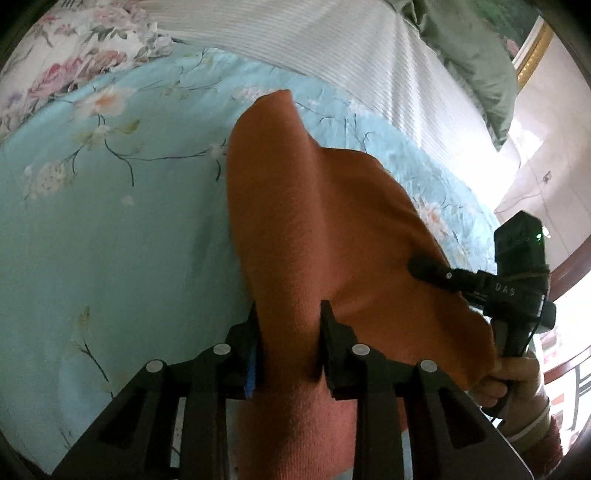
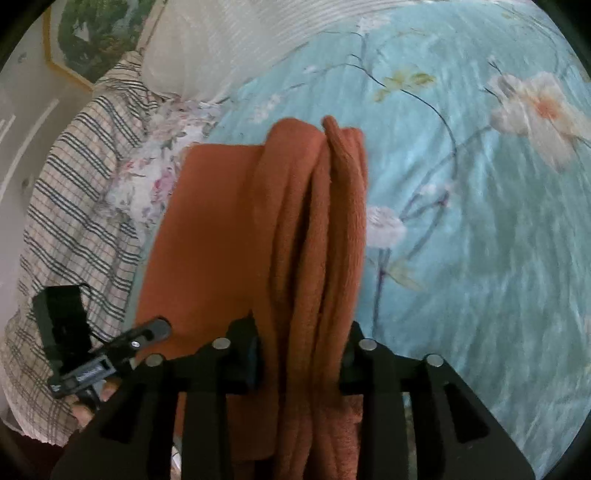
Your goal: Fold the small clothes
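Nearest the lens in the left wrist view: left tool, two black fingers clamped on a gathered width of one rust-orange knitted garment. Cloth pinched between the jaws, running up and away from them as a broad panel with a rounded lobe at its far end, spread over the pale blue floral bedspread.

Same in the right wrist view: right tool, two black fingers closed on the same orange garment. Here bunched into several lengthwise folds between the jaws; a flatter panel extending to the left of the folds.

Count of orange garments: one, held by both tools at once, at separate points. Right tool also seen from the left wrist view at the garment's right edge, with the hand on its grip. Left tool likewise seen at lower left of the right wrist view, touching the garment's flat panel.

Also noted on the bed: one white ribbed cover, one green pillow, one pink-rose floral cloth, one cream cloth with dark stripes. One gold-framed picture on the wall behind.
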Motion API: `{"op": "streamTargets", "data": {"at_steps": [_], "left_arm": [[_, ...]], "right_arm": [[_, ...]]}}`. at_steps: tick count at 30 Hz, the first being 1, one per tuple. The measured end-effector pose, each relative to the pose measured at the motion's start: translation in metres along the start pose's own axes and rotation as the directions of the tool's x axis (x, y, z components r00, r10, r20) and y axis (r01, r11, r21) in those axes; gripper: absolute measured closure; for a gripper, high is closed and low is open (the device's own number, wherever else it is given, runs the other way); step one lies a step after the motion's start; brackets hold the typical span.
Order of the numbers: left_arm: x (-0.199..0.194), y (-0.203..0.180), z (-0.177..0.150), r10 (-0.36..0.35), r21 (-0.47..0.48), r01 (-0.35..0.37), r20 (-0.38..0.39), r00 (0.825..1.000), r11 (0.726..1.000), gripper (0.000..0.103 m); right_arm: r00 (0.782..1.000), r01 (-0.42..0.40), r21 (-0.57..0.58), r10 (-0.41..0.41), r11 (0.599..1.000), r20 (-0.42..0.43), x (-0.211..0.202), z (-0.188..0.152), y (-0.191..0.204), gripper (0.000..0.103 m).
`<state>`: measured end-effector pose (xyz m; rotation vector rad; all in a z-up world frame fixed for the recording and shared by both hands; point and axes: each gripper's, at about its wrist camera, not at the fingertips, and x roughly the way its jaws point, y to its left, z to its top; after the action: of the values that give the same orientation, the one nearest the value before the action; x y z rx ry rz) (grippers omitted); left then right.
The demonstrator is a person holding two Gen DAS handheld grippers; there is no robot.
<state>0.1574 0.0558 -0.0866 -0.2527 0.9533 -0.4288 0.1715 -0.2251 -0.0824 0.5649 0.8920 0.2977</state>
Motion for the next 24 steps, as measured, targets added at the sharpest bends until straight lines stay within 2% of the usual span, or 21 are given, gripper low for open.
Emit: {"op": "streamTargets", "data": {"at_steps": [2, 4, 6, 11, 14, 18, 20, 24], "left_arm": [[0.001, -0.002, -0.001, 0.014, 0.020, -0.014, -0.001, 1.000, 1.000, 0.066], [0.001, -0.002, -0.001, 0.023, 0.029, -0.023, -0.005, 1.000, 0.999, 0.063], [0.002, 0.000, 0.000, 0.026, 0.019, -0.026, -0.011, 1.000, 0.999, 0.055], [0.001, 0.017, 0.011, -0.002, -0.027, 0.001, -0.015, 1.000, 1.000, 0.047], [0.009, 0.025, 0.029, -0.020, -0.053, 0.019, -0.019, 1.000, 0.998, 0.045], [0.021, 0.036, 0.055, -0.048, -0.105, 0.046, -0.024, 0.999, 0.993, 0.044], [0.023, 0.036, 0.064, -0.044, -0.104, 0.043, -0.011, 0.999, 0.994, 0.044], [0.032, 0.049, 0.086, -0.083, -0.159, 0.081, -0.006, 0.997, 0.984, 0.044]], "right_arm": [[1.000, 0.008, 0.008, -0.008, 1.000, 0.008, -0.003, -0.002, -0.002, 0.063], [0.999, 0.043, 0.002, -0.043, 0.999, 0.014, -0.006, -0.004, 0.000, 0.052], [0.997, 0.076, 0.000, -0.076, 0.997, 0.023, -0.013, -0.003, 0.000, 0.047], [0.985, 0.132, -0.032, -0.128, 0.991, 0.114, -0.041, 0.009, 0.014, 0.047], [0.985, 0.093, -0.048, -0.085, 0.995, 0.152, -0.050, 0.022, 0.023, 0.047], [0.993, 0.028, -0.102, -0.016, 0.994, 0.117, -0.033, 0.050, 0.043, 0.047], [0.997, -0.020, -0.118, 0.028, 0.993, 0.068, -0.016, 0.067, 0.049, 0.047], [0.998, 0.049, -0.097, -0.046, 0.994, 0.034, 0.003, 0.071, 0.047, 0.047]]}}
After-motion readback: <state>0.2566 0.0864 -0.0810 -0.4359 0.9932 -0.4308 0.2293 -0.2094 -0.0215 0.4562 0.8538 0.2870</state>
